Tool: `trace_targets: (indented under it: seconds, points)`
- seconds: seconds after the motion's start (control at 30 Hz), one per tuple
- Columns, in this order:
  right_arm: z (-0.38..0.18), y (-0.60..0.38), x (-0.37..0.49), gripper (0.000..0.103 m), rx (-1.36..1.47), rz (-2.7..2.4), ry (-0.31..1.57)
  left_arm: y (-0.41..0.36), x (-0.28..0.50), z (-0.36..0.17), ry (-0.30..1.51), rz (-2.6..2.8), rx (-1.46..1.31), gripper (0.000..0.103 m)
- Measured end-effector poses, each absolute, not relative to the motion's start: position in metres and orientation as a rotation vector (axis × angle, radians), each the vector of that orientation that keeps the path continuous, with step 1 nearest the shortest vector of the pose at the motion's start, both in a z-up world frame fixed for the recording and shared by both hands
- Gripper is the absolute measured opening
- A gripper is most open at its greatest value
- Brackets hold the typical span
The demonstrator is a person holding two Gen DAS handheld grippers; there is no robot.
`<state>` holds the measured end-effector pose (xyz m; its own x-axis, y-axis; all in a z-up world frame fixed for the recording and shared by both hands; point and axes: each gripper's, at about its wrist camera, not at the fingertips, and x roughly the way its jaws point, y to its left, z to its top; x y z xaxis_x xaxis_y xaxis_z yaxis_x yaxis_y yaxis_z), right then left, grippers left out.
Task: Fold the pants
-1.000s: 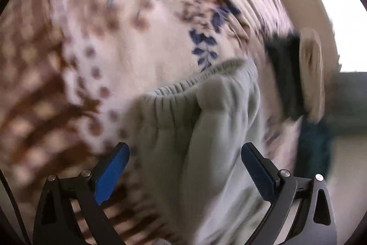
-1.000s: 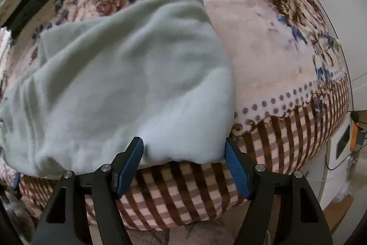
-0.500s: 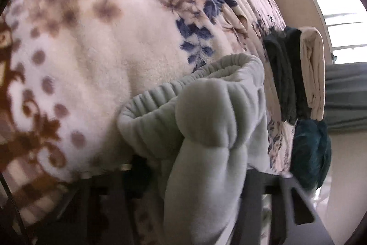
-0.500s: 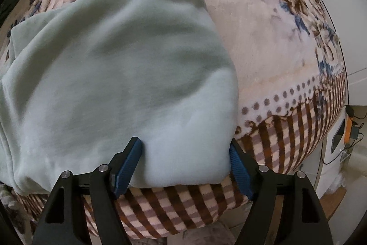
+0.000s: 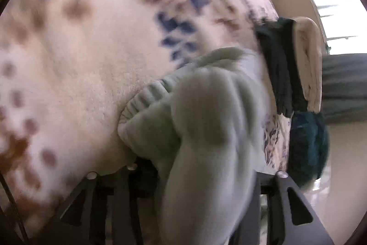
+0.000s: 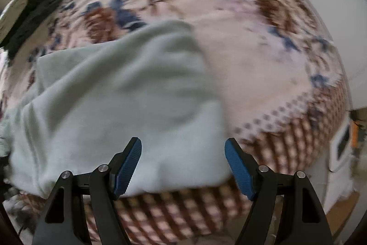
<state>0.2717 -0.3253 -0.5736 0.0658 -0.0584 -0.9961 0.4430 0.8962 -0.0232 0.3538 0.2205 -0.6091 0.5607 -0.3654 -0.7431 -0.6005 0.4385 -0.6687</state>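
Observation:
The pale green fleece pants (image 6: pixel 119 107) lie on a floral blanket (image 6: pixel 252 66) that covers a bed. In the right wrist view my right gripper (image 6: pixel 183 167) is open, its blue pads on either side of the pants' near edge. In the left wrist view my left gripper (image 5: pixel 201 176) is pushed into the bunched elastic waistband (image 5: pixel 160 93) of the pants (image 5: pixel 206 130). The thick cloth sits between its fingers and hides the pads, so its state is unclear.
Folded dark green and cream clothes (image 5: pixel 296 66) are stacked on the bed's far side, with a teal bundle (image 5: pixel 307 144) below them. A dark garment (image 6: pixel 39 8) lies at the back left. The blanket's checkered border (image 6: pixel 183 210) hangs over the near bed edge.
My left gripper moved forward into the waistband, which now covers its pads. My right gripper pulled back a little from the pants' edge and stays open.

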Motion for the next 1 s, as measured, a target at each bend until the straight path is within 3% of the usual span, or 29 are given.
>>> trace_targets:
  seconds: [0.1, 0.23, 0.5, 0.63, 0.73, 0.87, 1.0]
  points:
    - [-0.582, -0.315, 0.283, 0.078, 0.379, -0.338, 1.46, 0.223, 0.36, -0.613, 1.027, 0.135, -1.116, 0.047]
    - [-0.597, -0.293, 0.292, 0.078, 0.381, -0.298, 1.477, 0.212, 0.362, -0.59, 1.013, 0.119, -1.005, 0.027]
    - [-0.626, -0.278, 0.298, 0.078, 0.296, -0.247, 1.533, 0.113, 0.368, -0.44, 0.9, -0.101, -0.655, 0.023]
    - [-0.618, -0.295, 0.294, 0.078, 0.38, -0.235, 1.521, 0.026, 0.369, -0.397, 0.938, -0.236, -0.536, 0.022]
    - [-0.605, -0.319, 0.283, 0.078, 0.441, -0.271, 1.497, -0.054, 0.362, -0.401, 1.037, -0.309, -0.431, 0.022]
    - [-0.598, -0.365, 0.264, 0.078, 0.539, -0.337, 1.488, -0.15, 0.361, -0.451, 1.194, -0.351, -0.231, 0.022]
    - [-0.6, -0.41, 0.239, 0.078, 0.582, -0.409, 1.499, -0.189, 0.366, -0.515, 1.333, -0.31, -0.104, 0.023]
